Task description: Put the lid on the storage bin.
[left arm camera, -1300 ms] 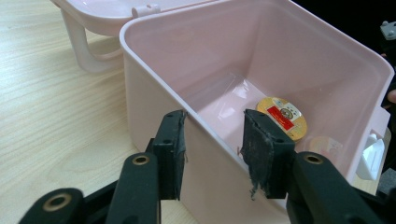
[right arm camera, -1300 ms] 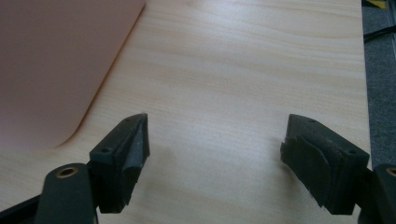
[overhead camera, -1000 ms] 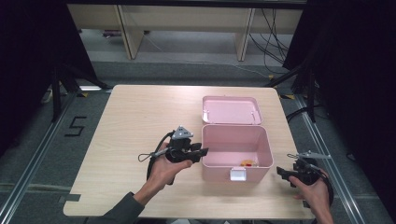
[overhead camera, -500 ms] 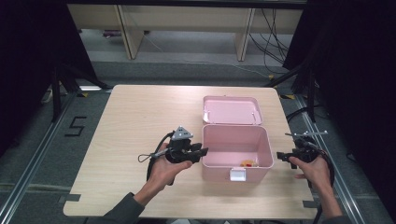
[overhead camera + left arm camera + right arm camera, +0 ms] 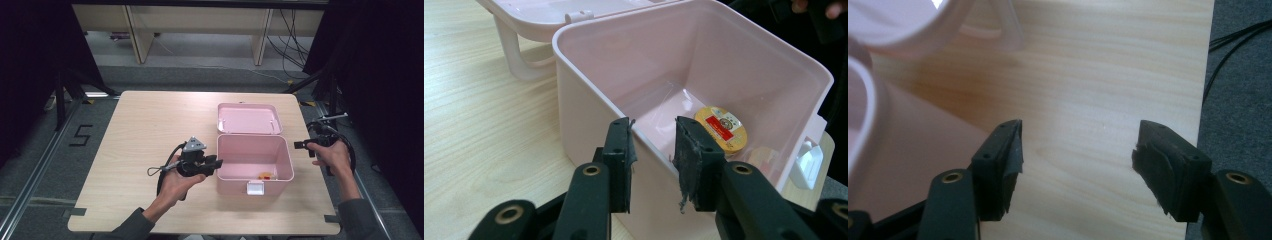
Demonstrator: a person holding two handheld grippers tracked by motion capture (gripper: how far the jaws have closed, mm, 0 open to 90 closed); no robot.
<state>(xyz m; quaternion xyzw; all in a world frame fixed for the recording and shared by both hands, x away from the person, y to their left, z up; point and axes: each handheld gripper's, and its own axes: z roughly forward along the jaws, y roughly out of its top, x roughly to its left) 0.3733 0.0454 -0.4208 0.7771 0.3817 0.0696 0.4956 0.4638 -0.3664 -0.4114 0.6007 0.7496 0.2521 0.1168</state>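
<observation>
Straddling the near wall of the pink box on the table, my left claw sits half-released; thin stiff plastic, light, slippery, so I'd pinch the rim. My right claw gapes released.

Right gripper jaws spread wide over bare wooden table — pink box wall at left, handle above — grey floor at right.
</observation>
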